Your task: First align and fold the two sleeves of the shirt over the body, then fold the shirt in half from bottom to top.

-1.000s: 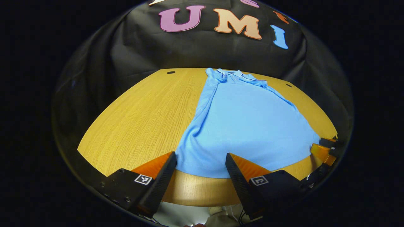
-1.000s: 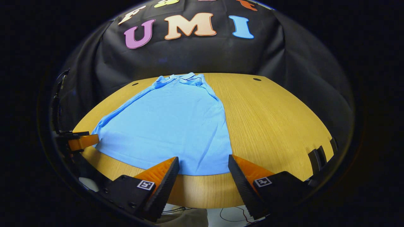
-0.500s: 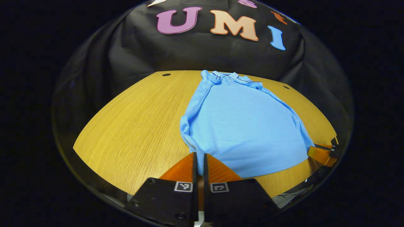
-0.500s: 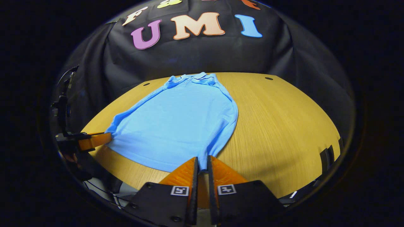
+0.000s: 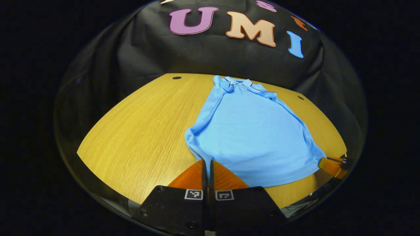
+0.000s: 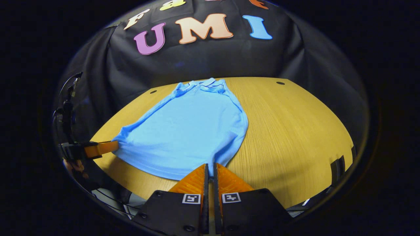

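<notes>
A light blue polo shirt (image 5: 249,131) lies on the wooden table (image 5: 144,131), collar toward the far edge, both sleeves folded in along its sides. My left gripper (image 5: 206,160) is shut on the shirt's bottom hem at its left corner, and the cloth bunches just ahead of the fingers. In the right gripper view the same shirt (image 6: 193,127) shows, with my right gripper (image 6: 210,164) shut on the hem's right corner. The left gripper (image 6: 113,146) appears at the left there, pinching the other corner. The right gripper (image 5: 321,161) appears at the far right of the left gripper view.
The round wooden table (image 6: 295,131) has bare surface to the right of the shirt and likewise to its left. Small dark holes (image 5: 177,77) (image 6: 280,83) sit near the far rim. Black cloth hangs behind the table. A hand (image 6: 73,165) holds the left gripper.
Both grippers went from open at the hem to shut on its two corners. The hem is now drawn up and in, bunching the shirt's lower edge.
</notes>
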A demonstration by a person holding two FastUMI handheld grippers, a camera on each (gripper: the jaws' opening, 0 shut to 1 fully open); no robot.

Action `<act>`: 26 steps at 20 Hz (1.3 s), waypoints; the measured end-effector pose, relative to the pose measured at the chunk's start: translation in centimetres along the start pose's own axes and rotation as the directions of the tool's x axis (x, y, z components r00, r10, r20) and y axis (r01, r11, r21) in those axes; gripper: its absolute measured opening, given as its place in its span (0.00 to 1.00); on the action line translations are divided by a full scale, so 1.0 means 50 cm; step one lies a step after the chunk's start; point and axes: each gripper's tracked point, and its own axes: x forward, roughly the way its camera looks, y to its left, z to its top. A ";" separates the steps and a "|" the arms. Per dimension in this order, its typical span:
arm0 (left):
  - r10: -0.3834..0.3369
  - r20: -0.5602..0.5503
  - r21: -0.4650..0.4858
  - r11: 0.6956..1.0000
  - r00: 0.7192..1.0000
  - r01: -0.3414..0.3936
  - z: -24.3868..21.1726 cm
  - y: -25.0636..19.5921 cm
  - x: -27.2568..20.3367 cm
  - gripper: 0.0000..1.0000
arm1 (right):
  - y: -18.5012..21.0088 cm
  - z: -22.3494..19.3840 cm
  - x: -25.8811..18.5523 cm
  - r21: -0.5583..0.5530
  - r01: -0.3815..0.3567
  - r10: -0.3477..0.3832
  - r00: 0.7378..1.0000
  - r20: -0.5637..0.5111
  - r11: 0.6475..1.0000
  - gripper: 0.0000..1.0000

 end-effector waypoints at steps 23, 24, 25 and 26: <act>-0.034 0.264 -0.036 0.998 0.964 0.046 0.544 -0.082 0.246 0.00 | -0.054 0.604 0.312 -0.001 -0.042 0.041 0.964 0.264 0.999 0.03; -0.032 0.264 -0.047 0.998 0.964 0.046 0.561 -0.084 0.272 0.00 | -0.056 0.627 0.341 -0.005 -0.043 0.043 0.963 0.265 0.999 0.02; -0.026 0.265 -0.057 0.997 0.964 0.043 0.578 -0.083 0.295 0.00 | -0.055 0.649 0.374 -0.008 -0.046 0.047 0.963 0.265 0.999 0.02; -0.021 0.265 -0.059 0.998 0.964 0.038 0.595 -0.082 0.325 0.00 | -0.054 0.671 0.407 -0.010 -0.050 0.051 0.961 0.272 0.999 0.02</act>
